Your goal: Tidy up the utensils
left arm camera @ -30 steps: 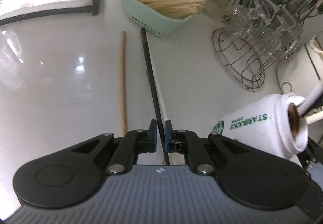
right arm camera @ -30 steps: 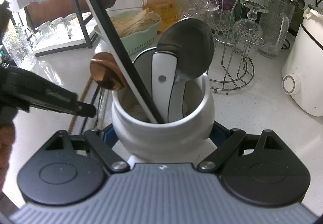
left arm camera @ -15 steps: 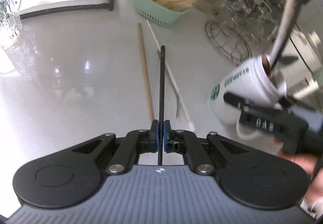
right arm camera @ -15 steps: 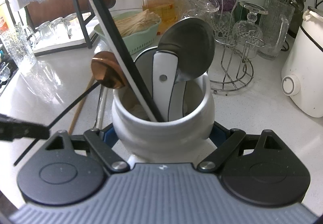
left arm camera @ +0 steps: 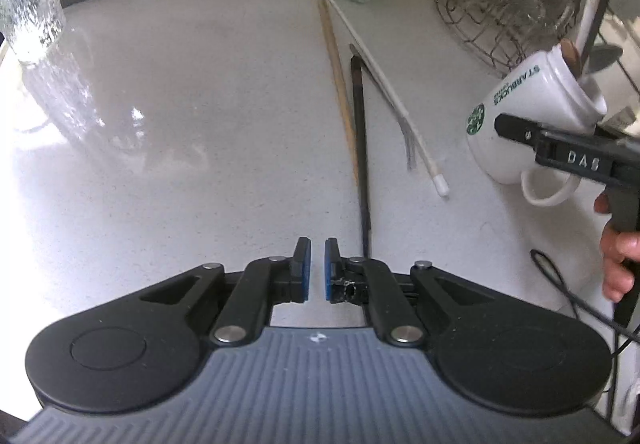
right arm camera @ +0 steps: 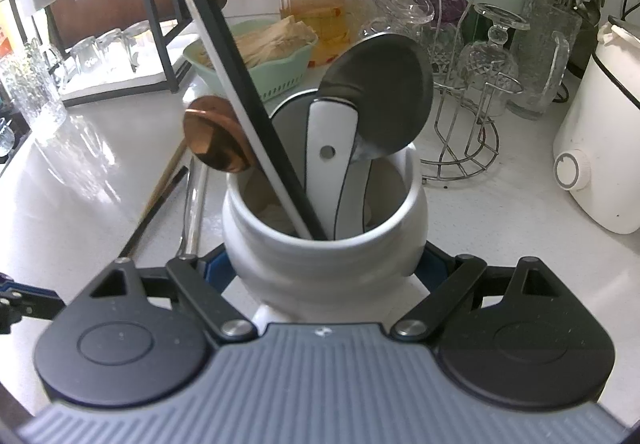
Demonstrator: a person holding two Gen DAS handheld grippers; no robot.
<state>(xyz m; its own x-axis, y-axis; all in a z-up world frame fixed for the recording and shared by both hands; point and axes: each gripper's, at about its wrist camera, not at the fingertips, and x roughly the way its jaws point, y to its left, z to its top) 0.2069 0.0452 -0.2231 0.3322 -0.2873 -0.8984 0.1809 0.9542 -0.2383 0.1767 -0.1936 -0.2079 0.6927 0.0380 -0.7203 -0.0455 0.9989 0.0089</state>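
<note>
The left gripper (left arm camera: 316,264) has a small gap between its blue pads and holds nothing. The black chopstick (left arm camera: 362,148) lies on the counter (left arm camera: 180,148), mid-frame. The right gripper (right arm camera: 320,264) squeezes the white Starbucks mug (right arm camera: 324,244), bottom middle, full of utensils.

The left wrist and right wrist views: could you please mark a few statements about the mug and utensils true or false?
1. The right fingers clamp the white mug. True.
2. The left fingers grip the black chopstick. False: nothing is between them; it lies on the counter.
3. A copper spoon stands in the mug. True.
4. The green basket is empty. False: it holds pale sticks.
</note>
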